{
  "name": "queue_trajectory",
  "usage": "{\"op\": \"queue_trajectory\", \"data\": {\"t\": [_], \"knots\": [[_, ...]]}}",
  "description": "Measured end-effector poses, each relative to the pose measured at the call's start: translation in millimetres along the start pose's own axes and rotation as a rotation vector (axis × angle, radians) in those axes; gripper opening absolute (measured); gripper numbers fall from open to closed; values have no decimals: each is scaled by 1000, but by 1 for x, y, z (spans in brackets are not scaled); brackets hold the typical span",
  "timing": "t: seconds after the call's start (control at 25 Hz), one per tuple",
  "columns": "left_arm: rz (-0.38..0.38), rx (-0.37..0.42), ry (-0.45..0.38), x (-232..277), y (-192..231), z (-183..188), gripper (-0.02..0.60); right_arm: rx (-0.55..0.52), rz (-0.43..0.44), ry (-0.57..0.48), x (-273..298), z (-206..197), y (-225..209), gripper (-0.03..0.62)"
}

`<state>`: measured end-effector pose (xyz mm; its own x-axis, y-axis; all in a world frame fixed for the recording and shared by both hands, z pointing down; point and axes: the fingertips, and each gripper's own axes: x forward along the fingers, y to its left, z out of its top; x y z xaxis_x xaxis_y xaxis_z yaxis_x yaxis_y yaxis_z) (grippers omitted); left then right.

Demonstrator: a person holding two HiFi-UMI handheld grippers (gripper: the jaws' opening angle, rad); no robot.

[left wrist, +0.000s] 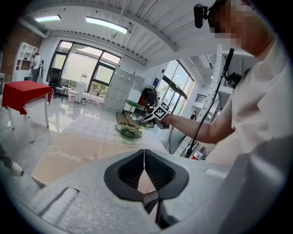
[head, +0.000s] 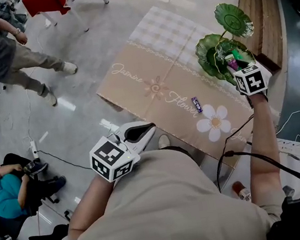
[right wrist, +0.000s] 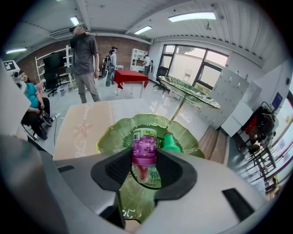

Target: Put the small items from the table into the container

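1 bottle in right gripper, 1 packet on table

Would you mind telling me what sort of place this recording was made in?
Probably an open, loft-style workspace or lab, not a home: tall windows and ceiling strip lights over a polished floor, a brick back wall, and what look like white lockers.

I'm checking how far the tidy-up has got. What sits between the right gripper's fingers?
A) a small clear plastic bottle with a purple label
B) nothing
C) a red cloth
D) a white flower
A: the right gripper view shows the small clear plastic bottle with a purple label held between the fingers of the right gripper, above the green glass leaf-shaped dish.
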<state>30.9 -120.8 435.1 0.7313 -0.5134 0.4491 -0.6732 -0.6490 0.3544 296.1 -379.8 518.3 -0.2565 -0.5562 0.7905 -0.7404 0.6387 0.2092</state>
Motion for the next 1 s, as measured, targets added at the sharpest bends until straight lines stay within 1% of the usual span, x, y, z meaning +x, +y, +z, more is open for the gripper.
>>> {"op": "queue_trajectory", "data": {"t": [0.16, 0.28, 0.44, 0.6, 0.8, 1.0], "knots": [[-1, 5, -3, -6, 3, 0, 9, 9, -13, -14, -5, 3, 1, 186], [-4, 8, -8, -14, 3, -2, 9, 21, -32, -29, -14, 5, 1, 186], [-10, 16, -15, -26, 4, -3, 9, 51, -55, -69, -31, 12, 7, 184], [-20, 23, -24, -41, 4, -7, 9, 72, -80, -118, -52, 18, 22, 175], [-39, 30, -33, -61, 2, -13, 9, 122, -89, -182, -79, 23, 55, 144], [-66, 37, -33, -84, -1, -23, 9, 150, -42, -229, -100, 21, 117, 112]]}}
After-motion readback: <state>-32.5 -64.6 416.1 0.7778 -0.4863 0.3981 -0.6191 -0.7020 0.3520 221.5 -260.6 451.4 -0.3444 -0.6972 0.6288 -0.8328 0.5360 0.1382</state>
